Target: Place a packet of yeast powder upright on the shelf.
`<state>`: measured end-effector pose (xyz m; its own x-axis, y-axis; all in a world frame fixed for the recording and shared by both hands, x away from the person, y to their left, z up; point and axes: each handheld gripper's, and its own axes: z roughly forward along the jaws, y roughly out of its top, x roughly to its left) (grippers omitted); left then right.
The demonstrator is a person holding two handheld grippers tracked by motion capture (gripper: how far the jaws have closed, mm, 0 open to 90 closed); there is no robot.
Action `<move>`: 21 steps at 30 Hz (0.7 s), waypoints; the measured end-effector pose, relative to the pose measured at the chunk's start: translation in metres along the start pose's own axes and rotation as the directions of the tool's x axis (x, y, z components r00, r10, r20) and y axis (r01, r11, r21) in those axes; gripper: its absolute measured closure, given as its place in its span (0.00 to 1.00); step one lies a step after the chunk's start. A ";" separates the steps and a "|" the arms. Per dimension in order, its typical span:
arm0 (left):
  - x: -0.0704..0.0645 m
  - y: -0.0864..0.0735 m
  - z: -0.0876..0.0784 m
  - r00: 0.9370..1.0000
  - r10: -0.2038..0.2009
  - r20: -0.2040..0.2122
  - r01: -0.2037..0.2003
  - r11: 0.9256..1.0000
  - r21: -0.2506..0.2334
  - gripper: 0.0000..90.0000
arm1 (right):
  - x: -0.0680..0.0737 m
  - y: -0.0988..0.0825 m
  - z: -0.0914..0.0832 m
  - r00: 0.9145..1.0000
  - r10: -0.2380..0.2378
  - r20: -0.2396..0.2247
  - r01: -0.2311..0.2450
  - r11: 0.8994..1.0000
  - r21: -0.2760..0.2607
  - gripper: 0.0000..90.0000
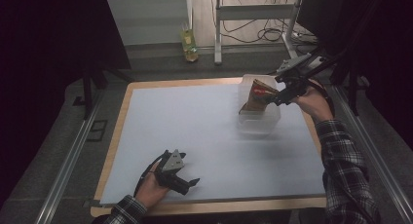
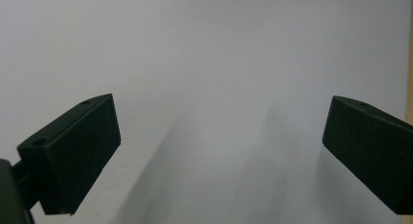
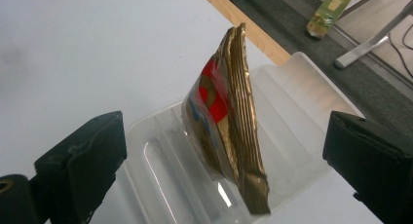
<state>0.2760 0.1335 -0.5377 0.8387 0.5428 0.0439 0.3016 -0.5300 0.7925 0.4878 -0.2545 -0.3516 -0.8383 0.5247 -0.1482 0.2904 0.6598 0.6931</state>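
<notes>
I saw the gold crinkled foil snack packet (image 3: 229,121) standing on edge in the clear ribbed plastic tub (image 3: 297,95) at the far right of the white table mat (image 1: 195,131); my right gripper (image 1: 282,93) hung released beside it, seemingly not touching; my left gripper (image 1: 187,182) rested spread, empty, near left.

- The right gripper (image 3: 221,156) has its two black jaws spread wide, with nothing touching them.
- Between the jaws, a gold snack packet (image 3: 229,126) with red and blue print stands on edge inside a clear plastic tub (image 3: 297,102).
- The tub sits on the white tabletop (image 3: 87,44), near its wooden edge.
- A small yellow-green carton (image 3: 331,9) stands on the floor beyond.
</notes>
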 end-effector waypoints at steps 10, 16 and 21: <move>-0.001 0.000 0.003 1.000 0.001 -0.018 0.000 1.000 0.031 0.00 | 0.013 -0.014 -0.017 0.999 0.031 0.017 -0.031 0.999 -0.024 0.02; -0.001 0.000 0.003 1.000 -0.005 -0.024 0.006 0.999 0.036 0.00 | 0.022 -0.025 -0.022 0.999 0.039 0.008 -0.039 0.999 -0.030 0.02; -0.001 0.000 0.003 1.000 -0.006 -0.029 0.007 0.999 0.040 0.00 | 0.031 -0.034 -0.026 0.998 0.060 -0.008 -0.060 0.997 -0.051 0.02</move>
<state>0.2767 0.1311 -0.5391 0.8233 0.5647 0.0568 0.3255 -0.5517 0.7679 0.4402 -0.2742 -0.3616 -0.8229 0.5591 -0.1011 0.3164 0.5987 0.7358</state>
